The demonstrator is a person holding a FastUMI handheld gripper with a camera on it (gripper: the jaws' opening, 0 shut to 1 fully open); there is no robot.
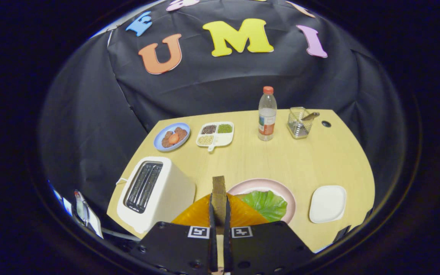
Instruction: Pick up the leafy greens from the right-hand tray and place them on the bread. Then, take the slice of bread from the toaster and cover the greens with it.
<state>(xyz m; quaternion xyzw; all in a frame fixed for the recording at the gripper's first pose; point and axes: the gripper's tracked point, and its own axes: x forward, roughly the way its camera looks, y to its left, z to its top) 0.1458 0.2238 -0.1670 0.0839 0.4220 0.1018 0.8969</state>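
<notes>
The slice of bread [219, 194], brown-crusted and seen edge-on, was held upright, clamped between both fingers of the gripper [219, 219]. Just beyond it, the crinkled green leafy greens [266, 204] were noted on the pink plate [260, 185], right of the toaster [154, 191].
</notes>
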